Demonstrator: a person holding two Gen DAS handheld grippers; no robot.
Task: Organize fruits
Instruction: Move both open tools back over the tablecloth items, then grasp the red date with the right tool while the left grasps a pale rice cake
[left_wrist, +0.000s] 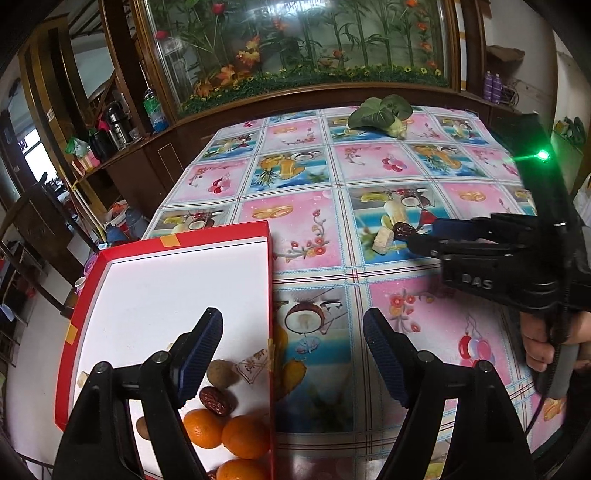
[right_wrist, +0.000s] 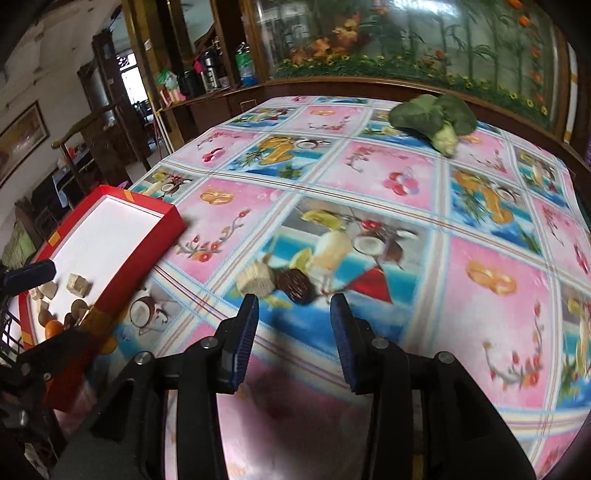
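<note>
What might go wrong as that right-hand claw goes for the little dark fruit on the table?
1. The dark date lies touching a pale cracker-like block, so the open right gripper might nudge or pinch both.
2. The tablecloth is printed with fruit pictures right under the date, so aiming could be confused.
3. The red box sits at the table's edge; the open left gripper hovering beside it could bump it off.

oranges (left_wrist: 225, 432) in red box (left_wrist: 162, 240), date (right_wrist: 294, 283) on tablecloth
</note>
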